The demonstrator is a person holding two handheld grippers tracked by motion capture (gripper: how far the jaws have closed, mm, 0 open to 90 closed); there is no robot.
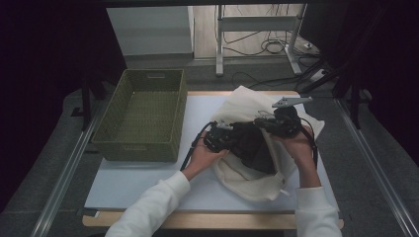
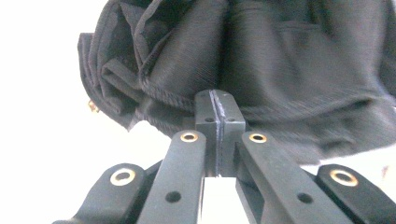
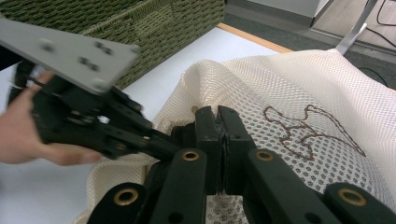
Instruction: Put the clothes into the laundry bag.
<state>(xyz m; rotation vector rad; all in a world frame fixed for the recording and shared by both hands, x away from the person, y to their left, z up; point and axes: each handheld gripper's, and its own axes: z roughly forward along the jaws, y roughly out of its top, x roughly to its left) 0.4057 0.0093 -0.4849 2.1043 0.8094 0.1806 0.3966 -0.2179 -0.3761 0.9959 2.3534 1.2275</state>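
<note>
While my two grippers meet over the middle of the table (image 1: 148, 190), the thing that matters is how the black garment (image 1: 253, 145) lies to the cream mesh bag (image 1: 247, 185). The garment sits in the mouth of the bag, half inside, as a bunched heap, and the mouth opens toward my left side. So the garment lies just in front of my left gripper (image 1: 228, 139), which is the nearer one to it. In the left gripper view its jaws are pressed together, tip against the dark cloth (image 2: 280, 70); I cannot tell if a fold is caught between them. My right gripper (image 1: 262, 124) is at the upper edge of the bag. In the right gripper view its jaws are closed on the mesh rim (image 3: 210, 88), holding the mouth up.

The green woven basket (image 1: 143, 116) stands to the left, apart from the bag and empty. I judge the next move goes along the line from bag mouth toward my left hand (image 1: 202, 158), while the right gripper keeps the rim.
</note>
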